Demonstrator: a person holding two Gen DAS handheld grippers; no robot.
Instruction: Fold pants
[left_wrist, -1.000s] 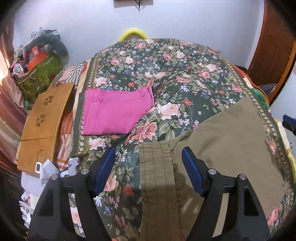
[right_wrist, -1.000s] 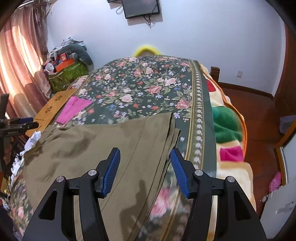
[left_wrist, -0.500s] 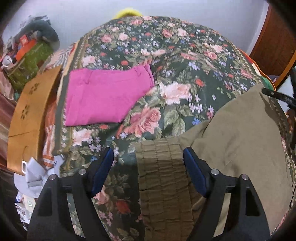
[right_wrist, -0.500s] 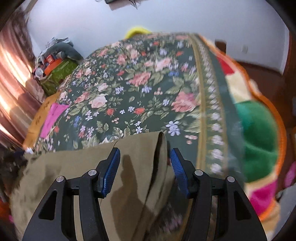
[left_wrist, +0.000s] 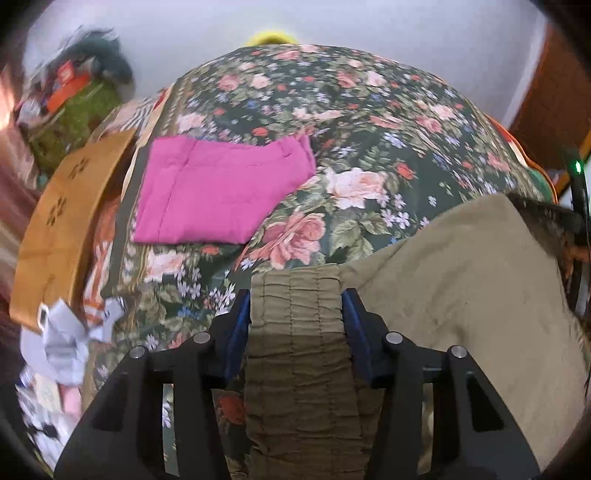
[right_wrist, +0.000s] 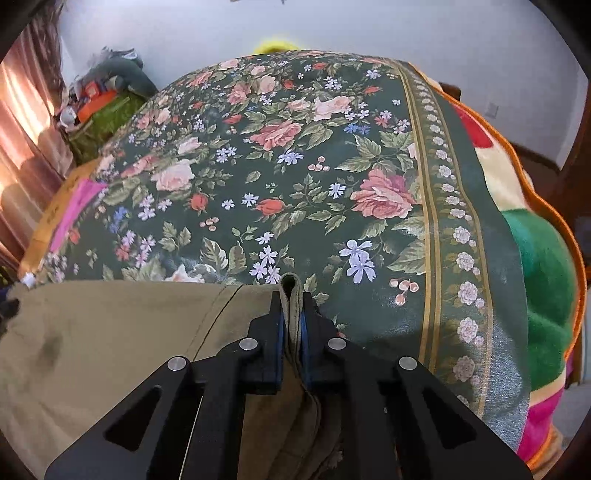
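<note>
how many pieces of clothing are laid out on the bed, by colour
olive pants: 1
pink folded garment: 1
total: 2

The pants lie on the near part of the bedspread, their waistband to the left and leg ends to the right, with a folded garment beyond the waistband, near the bed's left edge.
</note>
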